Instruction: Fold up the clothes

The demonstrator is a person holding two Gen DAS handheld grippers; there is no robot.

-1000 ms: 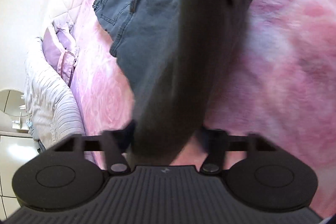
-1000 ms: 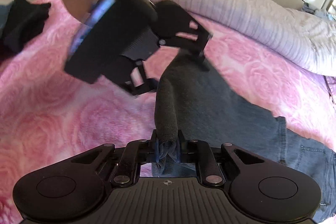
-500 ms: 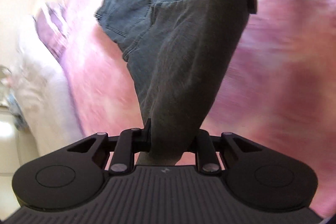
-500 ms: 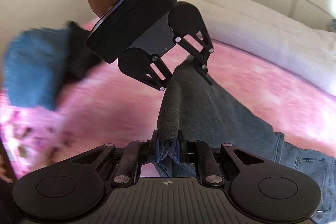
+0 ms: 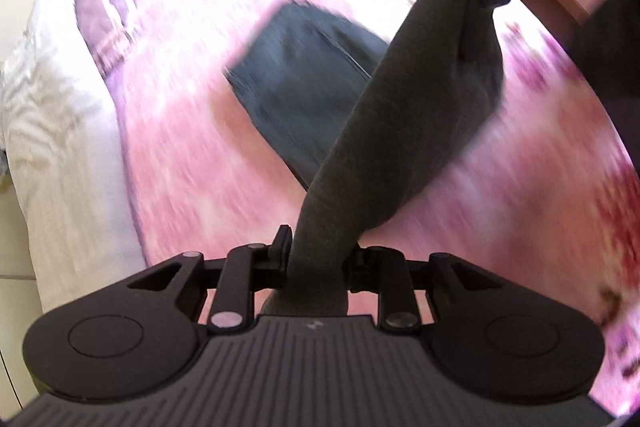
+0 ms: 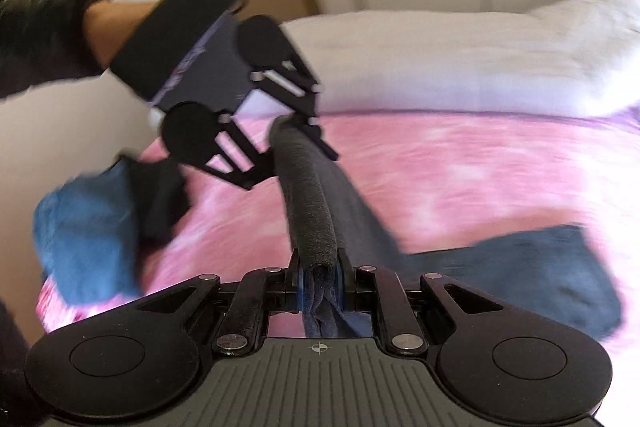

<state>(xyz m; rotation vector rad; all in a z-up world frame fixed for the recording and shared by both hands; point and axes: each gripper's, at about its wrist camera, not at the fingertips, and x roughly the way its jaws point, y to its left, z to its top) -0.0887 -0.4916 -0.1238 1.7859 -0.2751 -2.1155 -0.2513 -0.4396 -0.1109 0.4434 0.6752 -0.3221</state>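
- I see the jeans point(image 6: 532, 267) strung between both grippers: a rolled dark-grey edge runs taut from one to the other, the rest hangs down onto the pink bedspread point(image 6: 460, 167).
- right gripper point(image 6: 320, 285): fingers nearly together, clamped on the bunched denim edge. Folded fabric sits squarely between the blue pads, filling the gap.
- left gripper point(image 5: 316, 259): the rolled edge passes between its fingers, thick enough to fill the gap. Jaws are opening at this moment, fabric still between them and touching both sides from what I can make out.
- From the right wrist view, the left gripper sits at the far end of the roll, a hand point(image 6: 116, 27) and dark sleeve point(image 6: 44, 31) behind it.
- The body of the jeans lies flat on the bedspread below the roll, blurred.
- A blue cloth point(image 6: 84, 235) with something dark beside it sits on the bedspread, left of the roll, apart from the jeans.
- White duvet point(image 6: 460, 59) lies along the bedspread's far edge.
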